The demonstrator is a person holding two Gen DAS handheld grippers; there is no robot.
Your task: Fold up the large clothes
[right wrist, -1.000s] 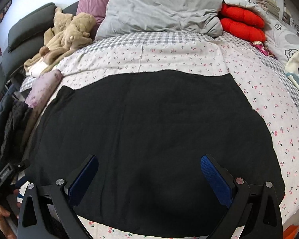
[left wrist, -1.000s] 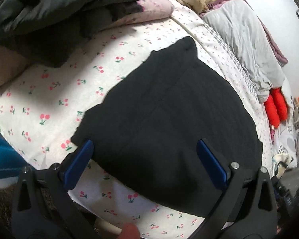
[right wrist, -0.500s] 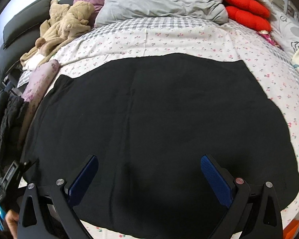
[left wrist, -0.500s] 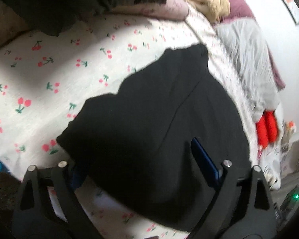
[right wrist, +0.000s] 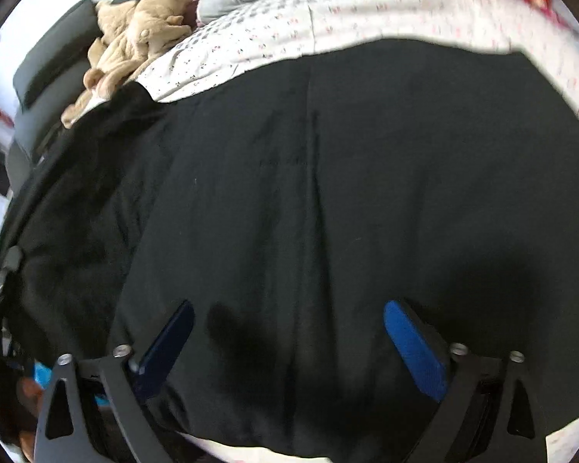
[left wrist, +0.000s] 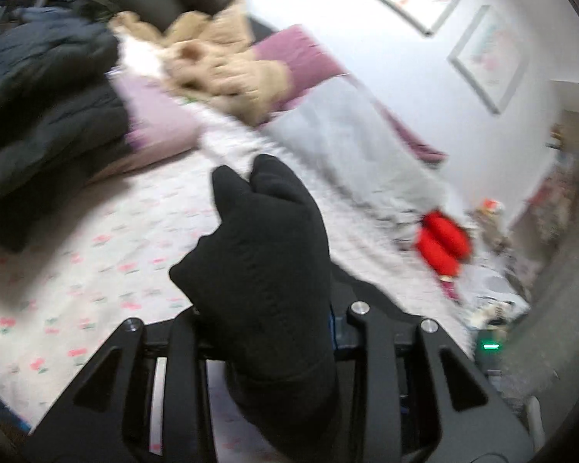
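Note:
A large black garment (right wrist: pixel 328 193) lies spread on the cherry-print bed sheet (right wrist: pixel 274 34). My left gripper (left wrist: pixel 266 324) is shut on a bunched corner of the black garment (left wrist: pixel 266 254) and holds it lifted above the bed, the cloth standing up between the jaws. My right gripper (right wrist: pixel 285 343) is open, low over the near part of the garment, with blue pads (right wrist: pixel 413 347) either side of the cloth. The near left edge of the garment rises toward the left in the right wrist view.
A beige plush toy (right wrist: pixel 135 27), grey pillow (left wrist: pixel 351 142), purple pillow (left wrist: pixel 297 54) and red cushions (left wrist: pixel 442 245) lie at the head of the bed. Dark jackets (left wrist: pixel 38 108) and a pink cloth (left wrist: pixel 154 115) are piled at the bed's left side.
My left gripper has shut on the garment's corner and lifted it off the bed. My right gripper has moved down closer to the garment, still open.

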